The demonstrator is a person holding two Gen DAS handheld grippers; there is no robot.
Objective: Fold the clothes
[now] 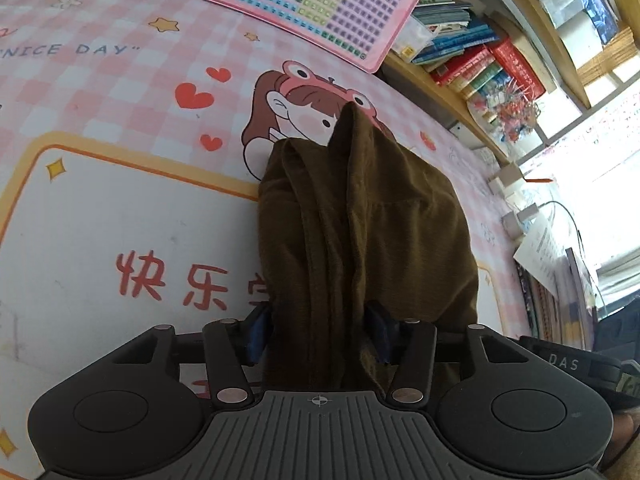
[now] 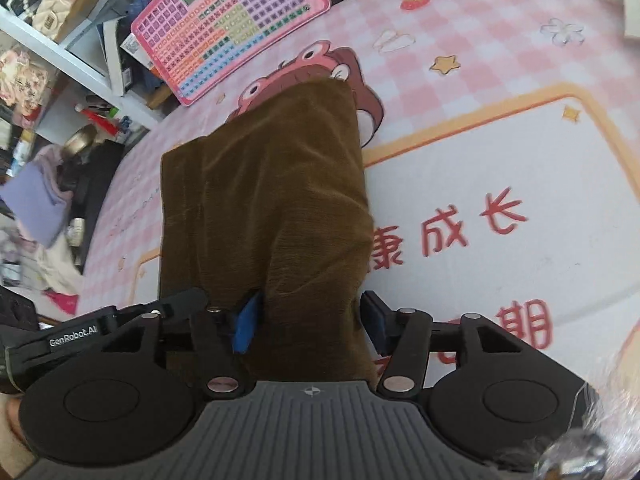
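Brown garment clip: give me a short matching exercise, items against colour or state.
Items:
1. brown garment
2. button board
3. table mat
4. left tongs

Descriptions:
A. pink frame, rows of coloured keys
B. pink checks with a cartoon print
C. bunched, held from both ends
D. closed on cloth

Pairs: 1-C, 2-A, 3-B, 4-D. The right tongs grip the garment too.

Left tongs and right tongs each clamp bunched cloth between blue pads.
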